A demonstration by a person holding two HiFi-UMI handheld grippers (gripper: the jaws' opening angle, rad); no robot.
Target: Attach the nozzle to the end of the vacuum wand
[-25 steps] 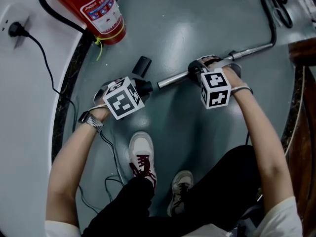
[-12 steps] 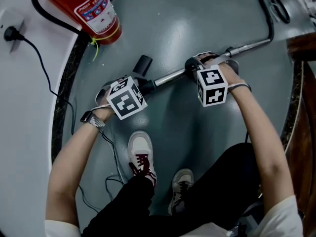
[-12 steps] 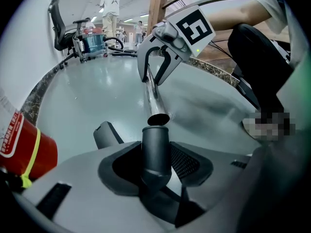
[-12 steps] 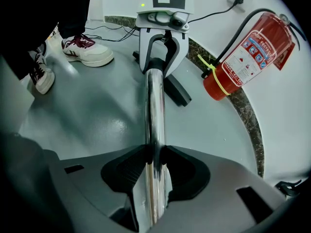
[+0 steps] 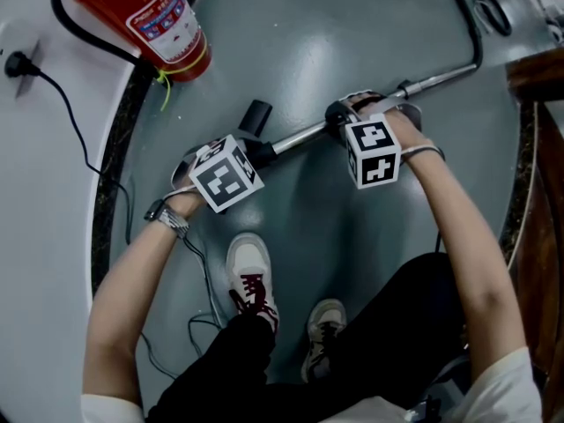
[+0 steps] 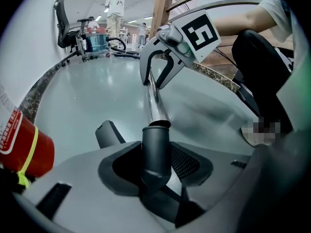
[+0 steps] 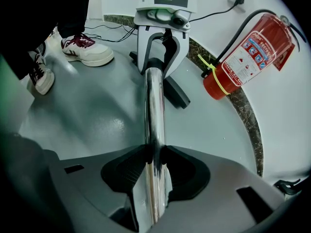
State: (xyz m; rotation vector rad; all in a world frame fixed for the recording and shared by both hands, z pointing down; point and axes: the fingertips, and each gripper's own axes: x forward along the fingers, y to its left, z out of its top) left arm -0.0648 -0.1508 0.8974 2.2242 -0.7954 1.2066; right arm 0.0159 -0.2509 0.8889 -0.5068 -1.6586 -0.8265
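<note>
A chrome vacuum wand (image 5: 308, 134) lies slanted above the grey floor. My right gripper (image 5: 338, 116) is shut on the wand's shaft (image 7: 154, 130), the pads pressing it from both sides. My left gripper (image 5: 256, 153) is shut on the dark grey nozzle, holding it by its round neck (image 6: 155, 152). The wand's tip (image 6: 154, 103) sits in the mouth of that neck. The nozzle's flat head (image 5: 256, 115) sticks out beyond the left gripper, toward the fire extinguisher. In the right gripper view the left gripper (image 7: 163, 47) stands at the wand's far end.
A red fire extinguisher (image 5: 141, 20) stands by the white curved wall at top left, with a plugged-in black cord (image 5: 62, 77) beside it. The wand's black hose (image 5: 476, 11) loops at top right. Wooden stairs (image 5: 538, 148) line the right edge. The person's shoes (image 5: 251, 276) are just below.
A second ago a small gap lay between the wand's tip and the nozzle neck. The two have come together, and the tip now sits in the neck. Both grips are unchanged.
</note>
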